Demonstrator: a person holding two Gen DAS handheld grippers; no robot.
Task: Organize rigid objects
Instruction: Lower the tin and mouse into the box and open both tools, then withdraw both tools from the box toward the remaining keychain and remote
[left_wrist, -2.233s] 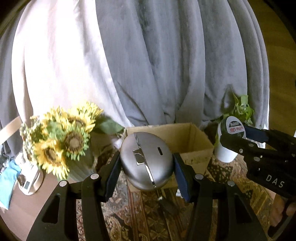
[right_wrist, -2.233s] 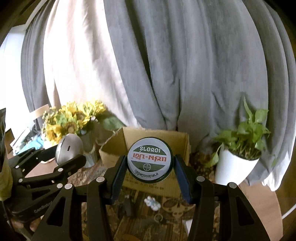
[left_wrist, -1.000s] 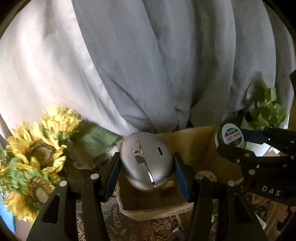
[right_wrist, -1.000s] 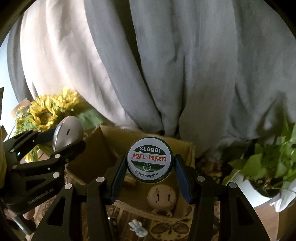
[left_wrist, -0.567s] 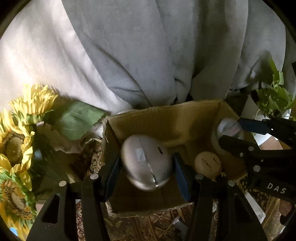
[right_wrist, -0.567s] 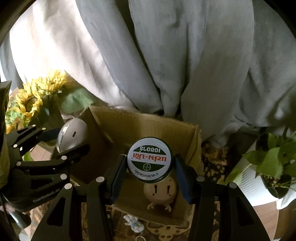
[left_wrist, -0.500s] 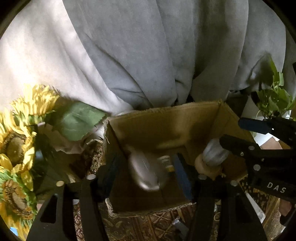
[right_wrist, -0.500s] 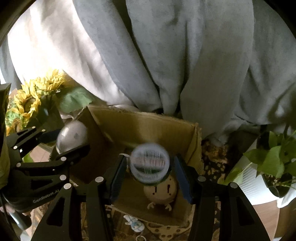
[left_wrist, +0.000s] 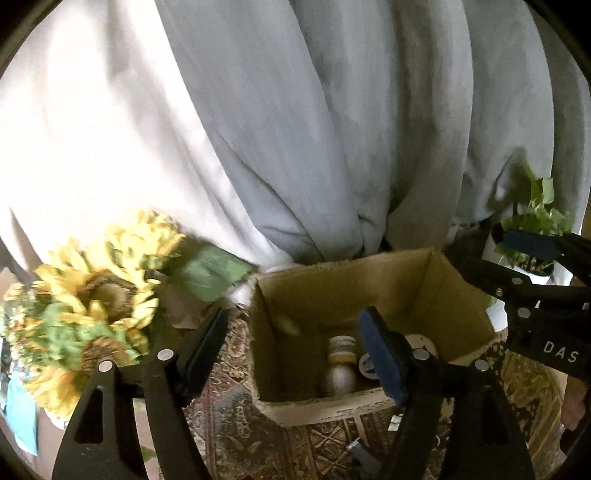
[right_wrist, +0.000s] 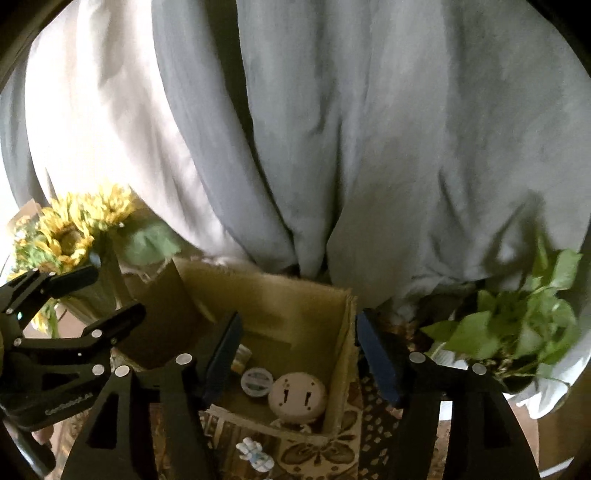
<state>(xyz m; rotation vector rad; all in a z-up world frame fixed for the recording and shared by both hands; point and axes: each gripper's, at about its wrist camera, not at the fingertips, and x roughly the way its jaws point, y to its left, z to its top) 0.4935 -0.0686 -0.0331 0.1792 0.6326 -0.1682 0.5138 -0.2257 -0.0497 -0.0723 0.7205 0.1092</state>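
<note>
Nothing is gripped by the left gripper (left_wrist: 295, 343) or the right gripper (right_wrist: 295, 347); the jaws of both are seen opening, held above the cardboard box (right_wrist: 343, 354). Inside the box, the round tin (right_wrist: 256, 382) is seen beside a beige round toy (right_wrist: 297, 397). Further back, sunflowers (left_wrist: 92, 295), a potted plant (right_wrist: 517, 321) and grey curtains (right_wrist: 332, 147) are seen.

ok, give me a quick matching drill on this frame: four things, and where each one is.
Things:
1. round tin
2. sunflowers
3. potted plant
4. small white figurine

Places:
A. on the patterned cloth, in front of the cardboard box
B. inside the box
C. left of the box
D. right of the box

Pairs: 1-B, 2-C, 3-D, 4-A
</note>
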